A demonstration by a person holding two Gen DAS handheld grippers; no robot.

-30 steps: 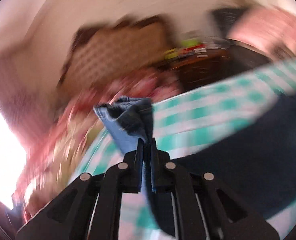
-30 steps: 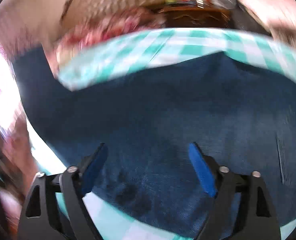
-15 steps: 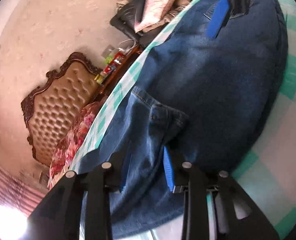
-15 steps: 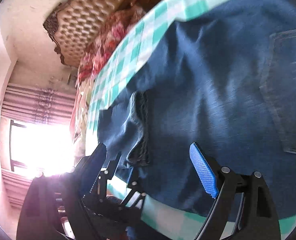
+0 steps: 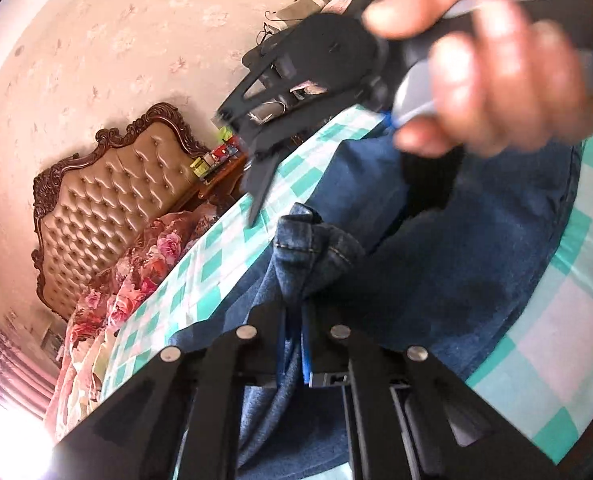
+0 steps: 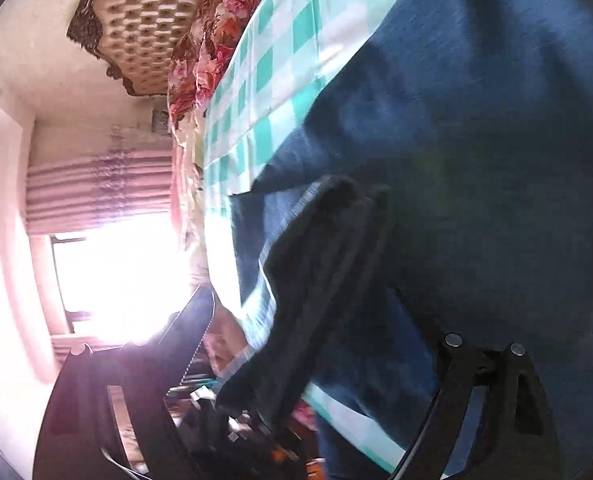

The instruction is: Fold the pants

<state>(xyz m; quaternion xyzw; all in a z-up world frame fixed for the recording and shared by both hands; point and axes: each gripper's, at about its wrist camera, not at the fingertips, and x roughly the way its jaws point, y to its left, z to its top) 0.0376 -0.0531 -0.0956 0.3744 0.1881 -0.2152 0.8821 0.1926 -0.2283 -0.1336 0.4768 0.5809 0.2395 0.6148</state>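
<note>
My left gripper (image 5: pixel 294 320) pinched tight on the jeans' (image 5: pixel 436 272) bunched hem, jaws just closed, my right gripper (image 6: pixel 324 320) spread wide, empty, jeans across the checked sheet (image 5: pixel 536 360), headboard (image 5: pixel 108 208) far left.

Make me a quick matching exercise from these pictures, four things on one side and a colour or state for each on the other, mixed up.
1. jeans
2. bedsheet
3. headboard
4. left claw

a. tufted tan
b. shut on denim
c. dark blue
d. green and white checks

Pairs: 1-c, 2-d, 3-a, 4-b
</note>
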